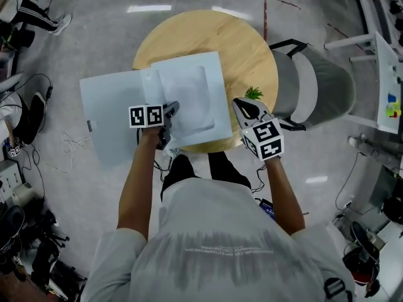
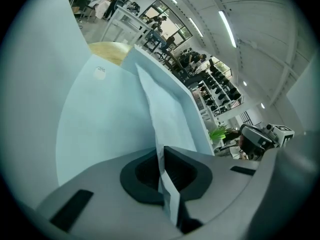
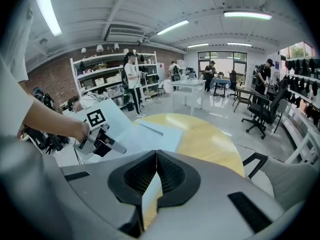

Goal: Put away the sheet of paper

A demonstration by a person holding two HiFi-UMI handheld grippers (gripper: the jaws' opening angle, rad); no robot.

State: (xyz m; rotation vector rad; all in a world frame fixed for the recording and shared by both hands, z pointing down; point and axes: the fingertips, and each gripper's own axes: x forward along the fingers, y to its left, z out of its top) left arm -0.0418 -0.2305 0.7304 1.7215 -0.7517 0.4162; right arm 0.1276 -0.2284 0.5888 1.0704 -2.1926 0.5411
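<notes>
A pale blue folder lies open on the round wooden table, its left cover hanging past the table's edge. On its right half rests a whitish sheet of paper. My left gripper is shut on the near left edge of that sheet; in the left gripper view the thin sheet runs up from between the closed jaws. My right gripper hovers at the table's right front edge, shut with nothing in it. The right gripper view shows the left gripper over the folder.
A small green plant stands at the table's right edge, just beyond my right gripper. A grey chair is close on the right. Cables lie on the floor at the left. Shelves and people fill the far room.
</notes>
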